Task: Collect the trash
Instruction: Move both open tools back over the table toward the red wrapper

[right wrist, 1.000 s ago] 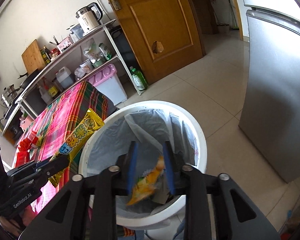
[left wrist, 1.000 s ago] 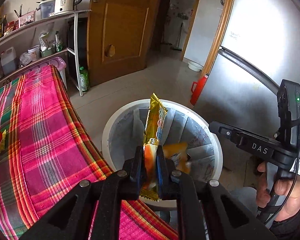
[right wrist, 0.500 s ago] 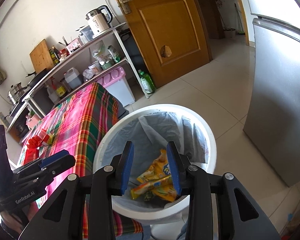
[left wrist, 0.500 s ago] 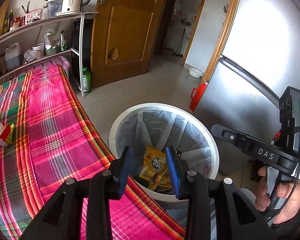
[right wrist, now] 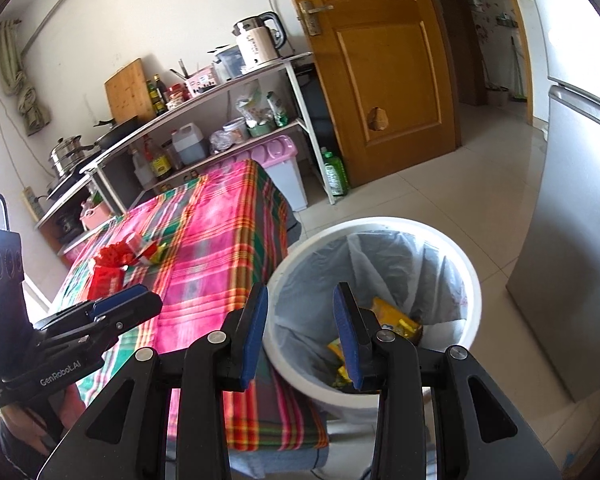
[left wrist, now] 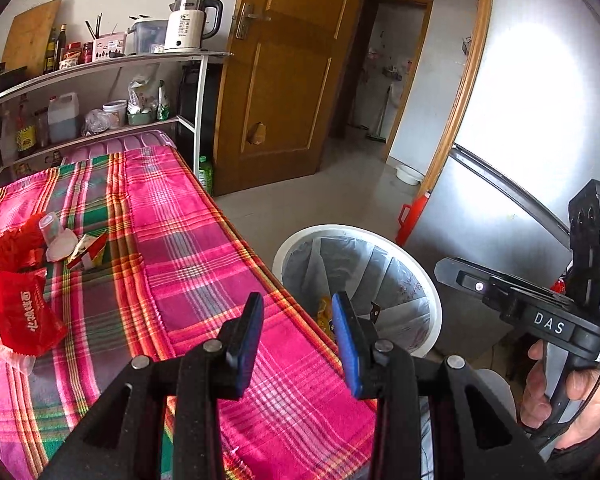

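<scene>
A white trash bin (left wrist: 428,280) (right wrist: 474,280) with a clear liner stands on the floor at the table's right edge. Yellow snack wrappers (right wrist: 396,320) lie inside it. My left gripper (left wrist: 298,332) is open and empty above the table's right edge. My right gripper (right wrist: 300,328) is open and empty above the bin's left rim. A red wrapper (left wrist: 20,312), a clear plastic cup (left wrist: 52,232) and small wrappers (left wrist: 88,248) lie on the pink plaid tablecloth (left wrist: 188,240) at the left; this pile also shows in the right wrist view (right wrist: 112,268).
A silver fridge (right wrist: 572,240) stands right of the bin. A wooden door (left wrist: 284,80) and kitchen shelves (left wrist: 100,64) with a kettle (left wrist: 188,24) are behind. A red jug (left wrist: 412,216) sits on the floor beyond the bin.
My left gripper opened and dropped the yellow wrapper into the bin, then swung left over the table. My right gripper's wrapper also fell into the bin, and it pulled back.
</scene>
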Available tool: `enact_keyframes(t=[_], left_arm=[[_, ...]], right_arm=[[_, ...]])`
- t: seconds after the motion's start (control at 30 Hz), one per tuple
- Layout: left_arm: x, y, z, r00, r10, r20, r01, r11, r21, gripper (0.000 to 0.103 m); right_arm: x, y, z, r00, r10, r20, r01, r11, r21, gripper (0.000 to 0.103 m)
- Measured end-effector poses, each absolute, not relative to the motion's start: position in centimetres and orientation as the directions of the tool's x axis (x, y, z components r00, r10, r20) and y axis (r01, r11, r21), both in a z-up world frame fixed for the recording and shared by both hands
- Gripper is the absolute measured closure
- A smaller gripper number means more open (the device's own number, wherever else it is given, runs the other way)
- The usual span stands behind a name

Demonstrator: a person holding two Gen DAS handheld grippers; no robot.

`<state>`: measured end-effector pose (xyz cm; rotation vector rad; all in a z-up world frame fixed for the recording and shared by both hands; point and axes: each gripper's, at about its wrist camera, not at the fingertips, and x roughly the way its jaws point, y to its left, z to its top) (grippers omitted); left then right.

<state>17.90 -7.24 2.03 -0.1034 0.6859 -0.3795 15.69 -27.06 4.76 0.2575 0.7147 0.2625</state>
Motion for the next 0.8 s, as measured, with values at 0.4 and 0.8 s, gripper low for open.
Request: enact_keyframes(t=[0.4,0.8], left_arm=[[14.9,-2.6,2.1,0.749,-0.317,-0.581,0.226,0.947,-0.227,0.066],[12.6,3.0,1.4,0.792,-0.203,-0.576,0.105,0.974,-0.199,0.065]], right_arm=[[14.5,-22.4,5.3,0.695,0.394,-0.601,-0.259,0.917,0.302,0.068],[15.0,-18.2,4.7,0.643,0.456,-0.615,-0.345,0.890,0.299,0.068]])
